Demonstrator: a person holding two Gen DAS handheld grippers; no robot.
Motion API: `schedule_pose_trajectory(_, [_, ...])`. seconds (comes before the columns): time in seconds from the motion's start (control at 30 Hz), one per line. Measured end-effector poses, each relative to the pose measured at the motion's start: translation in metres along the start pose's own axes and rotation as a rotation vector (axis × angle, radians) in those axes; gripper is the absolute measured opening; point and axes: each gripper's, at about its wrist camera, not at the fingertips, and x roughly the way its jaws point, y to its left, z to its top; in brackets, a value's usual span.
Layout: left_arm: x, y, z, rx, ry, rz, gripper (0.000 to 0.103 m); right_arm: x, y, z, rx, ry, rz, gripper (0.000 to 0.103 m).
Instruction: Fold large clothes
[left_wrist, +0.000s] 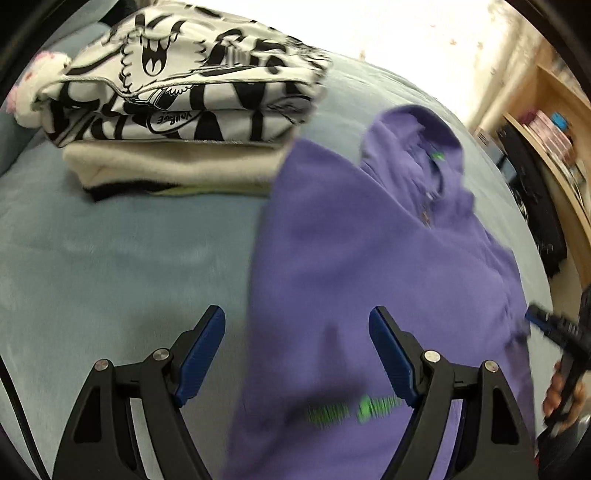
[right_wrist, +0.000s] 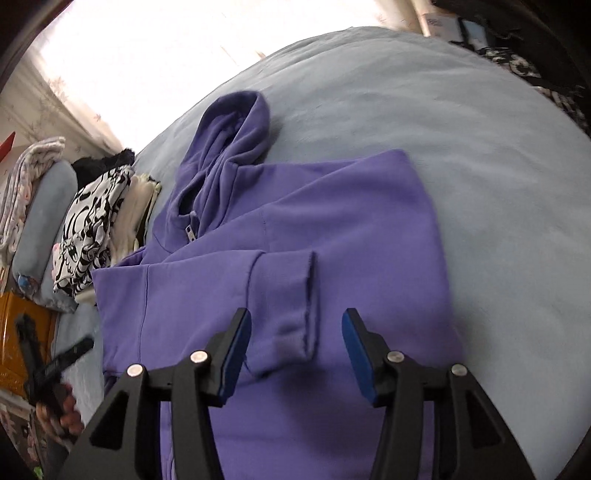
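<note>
Folding purple hoodie (right_wrist: 332, 229) on bed (right_wrist: 480, 147) | sleeve cuff (right_wrist: 291, 295) laid inward at 12 o'clock, narrowing body | left gripper (left_wrist: 297, 354) agape, empty | right gripper (right_wrist: 293, 354) parted, cuff released

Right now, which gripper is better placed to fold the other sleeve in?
Probably left. The left gripper hangs open over the purple hoodie's unfolded side; the right gripper hovers open above the folded sleeve.
</note>
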Motion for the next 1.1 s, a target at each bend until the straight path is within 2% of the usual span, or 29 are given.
schedule_pose_trajectory(0.17, [0.031,0.024,0.042,-0.039,0.004,-0.095,0.079,0.038,0.002,0.014,-0.014,0.049,0.018,0.051])
schedule_pose_trajectory(0.3, [0.058,0.033,0.064,-0.017,0.027,-0.158,0.079,0.049,-0.001,0.018,-0.018,0.054,0.052,0.051])
schedule_pose_trajectory(0.57, [0.098,0.032,0.083,-0.008,0.078,-0.357,0.079,0.052,-0.001,0.02,-0.057,0.042,0.087,0.051])
schedule_pose_trajectory(0.6, [0.098,0.028,0.084,-0.004,0.069,-0.365,0.07,0.052,-0.001,0.02,-0.06,0.039,0.088,0.051])
schedule_pose_trajectory(0.63, [0.096,0.025,0.083,0.006,0.054,-0.363,0.05,0.052,0.0,0.02,-0.065,0.037,0.086,0.051])
schedule_pose_trajectory(0.7, [0.086,0.014,0.08,0.044,0.013,-0.334,0.041,0.053,0.006,0.019,-0.089,0.035,0.078,0.051])
schedule_pose_trajectory(0.73, [0.079,0.01,0.078,0.056,-0.016,-0.318,0.032,0.053,0.01,0.019,-0.105,0.034,0.068,0.051])
schedule_pose_trajectory(0.77, [0.07,0.004,0.074,0.075,-0.047,-0.299,0.028,0.054,0.015,0.019,-0.123,0.033,0.065,0.042])
schedule_pose_trajectory(0.8, [0.058,-0.004,0.071,0.103,-0.086,-0.249,0.021,0.054,0.02,0.019,-0.146,0.035,0.065,0.018])
schedule_pose_trajectory(0.83, [0.046,-0.007,0.067,0.12,-0.12,-0.216,0.019,0.056,0.025,0.019,-0.165,0.04,0.06,0.008])
schedule_pose_trajectory(0.87, [0.037,-0.012,0.064,0.133,-0.153,-0.188,0.019,0.055,0.032,0.018,-0.19,0.032,0.036,0.008])
schedule_pose_trajectory(0.93, [0.018,-0.024,0.056,0.164,-0.239,-0.091,0.019,0.046,0.05,0.017,-0.256,-0.039,-0.006,0.008])
schedule_pose_trajectory(0.97, [0.015,-0.023,0.055,0.171,-0.257,-0.057,0.019,0.041,0.057,0.017,-0.276,-0.083,-0.027,0.008])
schedule_pose_trajectory(1.0, [0.019,-0.027,0.053,0.19,-0.28,0.01,0.019,0.039,0.061,0.017,-0.285,-0.111,-0.042,0.008])
schedule_pose_trajectory(1.07, [0.033,-0.027,0.052,0.216,-0.28,0.094,0.019,0.044,0.063,0.021,-0.281,-0.141,-0.086,0.008])
schedule_pose_trajectory(1.1, [0.047,-0.027,0.05,0.236,-0.267,0.145,0.021,0.05,0.061,0.023,-0.273,-0.126,-0.093,0.008])
